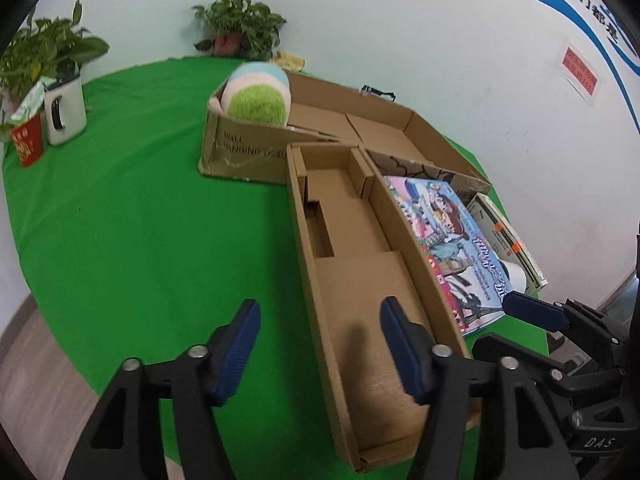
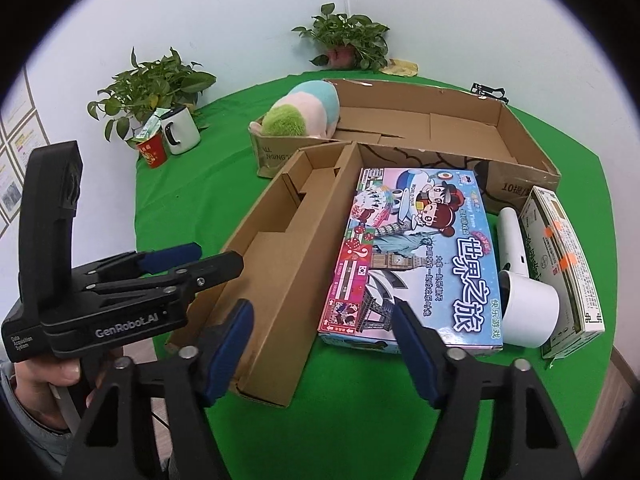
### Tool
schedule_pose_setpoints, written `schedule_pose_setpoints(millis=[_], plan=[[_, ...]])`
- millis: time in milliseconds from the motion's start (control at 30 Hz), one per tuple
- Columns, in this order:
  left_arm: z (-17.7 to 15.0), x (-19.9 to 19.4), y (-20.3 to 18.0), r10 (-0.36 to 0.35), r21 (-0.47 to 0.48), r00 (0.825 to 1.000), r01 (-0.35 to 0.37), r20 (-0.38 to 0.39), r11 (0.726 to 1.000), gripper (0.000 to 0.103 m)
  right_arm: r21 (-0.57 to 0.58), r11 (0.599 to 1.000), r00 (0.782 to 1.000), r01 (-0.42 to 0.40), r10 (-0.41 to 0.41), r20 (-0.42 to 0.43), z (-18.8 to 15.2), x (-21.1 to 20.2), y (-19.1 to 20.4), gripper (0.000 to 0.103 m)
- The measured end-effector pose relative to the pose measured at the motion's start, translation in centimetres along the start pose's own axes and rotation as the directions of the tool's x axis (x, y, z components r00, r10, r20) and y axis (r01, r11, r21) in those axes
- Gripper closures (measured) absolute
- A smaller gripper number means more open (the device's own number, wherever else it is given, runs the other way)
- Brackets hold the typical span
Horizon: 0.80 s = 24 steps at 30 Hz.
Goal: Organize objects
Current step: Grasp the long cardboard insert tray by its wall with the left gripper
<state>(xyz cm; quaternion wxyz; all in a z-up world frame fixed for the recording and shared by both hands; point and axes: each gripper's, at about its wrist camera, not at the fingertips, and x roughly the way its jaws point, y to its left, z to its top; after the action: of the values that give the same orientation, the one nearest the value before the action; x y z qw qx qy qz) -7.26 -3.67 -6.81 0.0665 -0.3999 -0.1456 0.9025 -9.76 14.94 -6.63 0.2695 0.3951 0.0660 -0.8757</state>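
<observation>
Both half open, holding nothing: left gripper [image 1: 320, 350] straddles the tray [image 1: 360, 280] wall, right gripper [image 2: 322, 344] above the tray's near corner. Seat pads lower on the wall before clamping; keep clear of the game box [image 2: 416, 256].

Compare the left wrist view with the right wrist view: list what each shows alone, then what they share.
Left wrist only: a red notice on the wall.
Right wrist only: the whole white hair dryer, the hand holding the left gripper.
Both: the long cardboard tray, the colourful game box, the plush toy in the big carton, the white mug.
</observation>
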Motion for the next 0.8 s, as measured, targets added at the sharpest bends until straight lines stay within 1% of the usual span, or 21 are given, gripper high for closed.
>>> schedule_pose_setpoints(millis=[33,100,167,200,267,300,333,433,567,667,700,800], plan=[[-0.1,0.2,0.2,-0.018,-0.007,1.000,0.018,-0.007,1.000,0.055,-0.008,1.000,1.000,0.004,-0.004,-0.006,0.0,0.1,0.2,0.045],[-0.2,0.6,0.4,-0.045,-0.014,0.999,0.045,-0.021,0.999,0.062,-0.021,1.000,1.000,-0.007,0.006,-0.022,-0.1,0.5,0.7,0.047],[-0.5,1.0,0.5,-0.058,-0.011,0.998,0.057,-0.041,0.998,0.076,-0.021,0.999,0.998,-0.037,0.036,-0.043,-0.2,1.0,1.1,0.049],[-0.7,1.1,0.4,-0.060,-0.010,0.997,0.060,-0.051,0.998,0.079,-0.027,0.999,0.998,-0.036,0.034,-0.050,-0.2,1.2,1.4,0.051],[-0.9,0.9,0.4,-0.070,-0.018,0.996,0.069,-0.048,0.997,0.086,-0.038,0.999,0.998,-0.025,0.022,-0.067,-0.4,1.9,1.8,0.061],[-1.0,0.8,0.4,-0.065,-0.022,0.997,0.064,-0.048,0.998,0.088,-0.036,0.999,0.997,-0.025,0.022,-0.078,-0.5,2.1,2.0,0.071],[-1.0,0.6,0.3,-0.058,-0.021,0.997,0.057,-0.048,0.998,0.091,-0.038,0.999,0.996,-0.023,0.020,-0.090,-0.7,2.3,2.2,0.078],[-1.5,-0.3,0.3,-0.022,-0.012,0.998,0.022,-0.052,1.000,0.092,-0.054,0.998,0.994,-0.035,0.029,-0.110,-1.3,2.2,3.0,0.080],[-2.9,-2.0,0.6,-0.020,-0.018,0.998,0.019,-0.063,1.000,0.092,-0.058,0.996,0.989,-0.069,0.060,-0.136,-2.4,1.3,3.6,0.080],[-3.5,-2.7,0.5,0.006,-0.010,0.997,-0.006,-0.072,1.000,0.091,-0.058,0.996,0.987,-0.068,0.058,-0.150,-3.1,1.4,4.0,0.080],[-3.5,-2.7,0.3,0.018,-0.001,0.997,-0.018,-0.072,1.000,0.091,-0.050,0.997,0.988,-0.066,0.058,-0.142,-3.2,1.4,4.0,0.080],[-3.4,-2.7,0.3,0.026,0.013,0.997,-0.025,-0.077,1.000,0.091,-0.051,0.997,0.990,-0.051,0.043,-0.136,-2.9,1.6,4.0,0.080]])
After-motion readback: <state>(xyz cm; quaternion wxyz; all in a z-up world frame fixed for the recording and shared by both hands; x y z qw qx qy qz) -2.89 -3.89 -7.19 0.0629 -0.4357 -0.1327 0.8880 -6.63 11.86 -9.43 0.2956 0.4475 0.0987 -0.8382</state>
